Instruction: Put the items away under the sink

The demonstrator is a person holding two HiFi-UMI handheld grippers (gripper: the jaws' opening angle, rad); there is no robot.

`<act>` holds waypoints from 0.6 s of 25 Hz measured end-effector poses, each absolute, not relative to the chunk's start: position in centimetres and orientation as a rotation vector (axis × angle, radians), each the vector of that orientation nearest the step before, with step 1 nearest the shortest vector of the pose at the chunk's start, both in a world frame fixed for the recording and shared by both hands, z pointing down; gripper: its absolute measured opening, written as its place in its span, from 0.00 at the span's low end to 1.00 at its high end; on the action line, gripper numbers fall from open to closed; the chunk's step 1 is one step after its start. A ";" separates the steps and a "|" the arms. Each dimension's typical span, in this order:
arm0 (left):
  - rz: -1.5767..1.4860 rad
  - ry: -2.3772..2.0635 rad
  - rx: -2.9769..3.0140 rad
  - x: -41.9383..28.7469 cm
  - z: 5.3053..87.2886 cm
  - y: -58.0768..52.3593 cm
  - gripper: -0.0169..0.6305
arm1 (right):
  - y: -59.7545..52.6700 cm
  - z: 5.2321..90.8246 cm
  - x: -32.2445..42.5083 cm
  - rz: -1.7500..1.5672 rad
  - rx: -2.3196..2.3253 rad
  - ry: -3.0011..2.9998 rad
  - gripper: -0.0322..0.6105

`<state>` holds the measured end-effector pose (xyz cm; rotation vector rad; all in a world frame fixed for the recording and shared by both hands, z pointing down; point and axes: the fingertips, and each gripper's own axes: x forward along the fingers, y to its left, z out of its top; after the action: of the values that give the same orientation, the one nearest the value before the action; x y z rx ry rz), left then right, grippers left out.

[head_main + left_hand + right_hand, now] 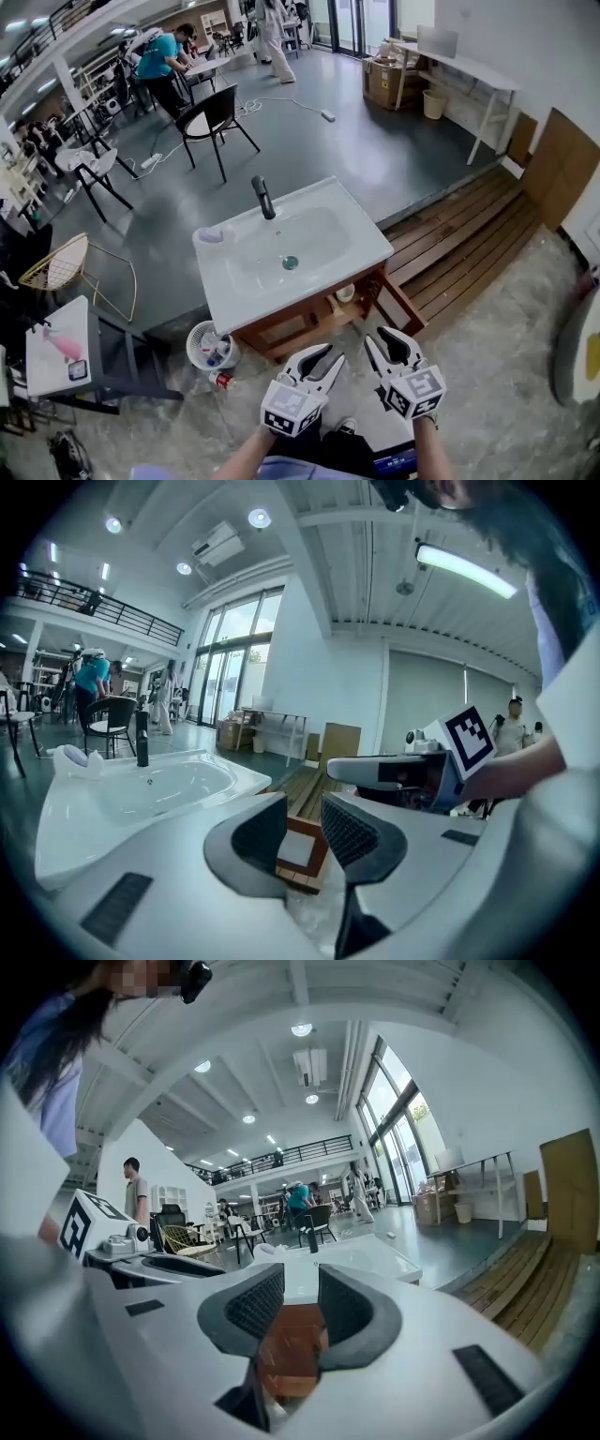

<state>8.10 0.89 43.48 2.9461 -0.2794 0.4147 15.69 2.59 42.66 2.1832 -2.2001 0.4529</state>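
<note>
A white sink [309,272] with a black faucet [264,198] sits on a wooden cabinet [319,323] with an open shelf below; a small cup [345,293] stands on that shelf. On the floor left of the cabinet are a white basket [208,345] holding several items and a red can [221,379]. My left gripper [328,358] and right gripper [386,339] hover side by side in front of the cabinet, pointing at it. In the left gripper view the left gripper [302,829] is open and empty. The right gripper [300,1302] shows a narrow gap with nothing in it.
A black chair [211,117] stands behind the sink and a gold wire chair [66,267] at the left. A white side table [58,352] is near the left edge. Wooden decking [469,239] runs to the right. People work at desks far back.
</note>
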 end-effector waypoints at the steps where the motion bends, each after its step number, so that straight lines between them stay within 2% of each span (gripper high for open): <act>1: 0.402 -0.286 2.943 7.7 43.0 1.1 0.22 | 3.0 42.2 15.3 0.447 2.188 -2.201 0.24; 15: 0.373 -0.353 2.962 3.5 39.6 4.3 0.22 | 7.2 39.0 10.3 0.378 2.180 -2.239 0.20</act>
<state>3.49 4.33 39.59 2.9621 -0.3531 0.3729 10.34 7.16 38.99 2.1799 -2.2390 0.3781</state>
